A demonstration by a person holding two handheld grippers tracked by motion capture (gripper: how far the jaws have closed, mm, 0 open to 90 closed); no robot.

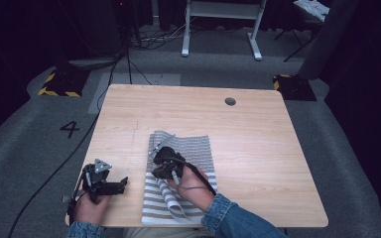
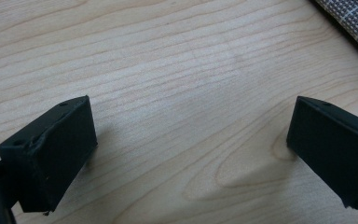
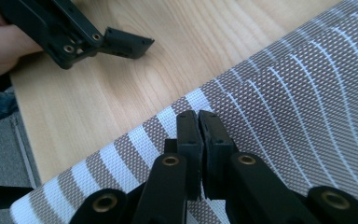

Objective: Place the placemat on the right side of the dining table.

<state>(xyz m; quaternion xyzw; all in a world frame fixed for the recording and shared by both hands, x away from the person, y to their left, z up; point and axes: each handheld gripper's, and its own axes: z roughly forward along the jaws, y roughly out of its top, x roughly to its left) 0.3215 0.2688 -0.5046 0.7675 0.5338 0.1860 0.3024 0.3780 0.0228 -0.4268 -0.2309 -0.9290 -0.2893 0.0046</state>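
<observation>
The right gripper (image 3: 199, 122), jaws pressed together, pinches the striped placemat's (image 1: 188, 148) left edge by the table's (image 1: 258, 148) near edge. Left gripper (image 1: 121, 184) rests spread at the near-left corner.

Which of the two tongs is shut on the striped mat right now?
The right tongs, over the striped mat: its jaws are pinched together on the mat's edge. The left tongs stand wide open over the bare wooden table.
</observation>
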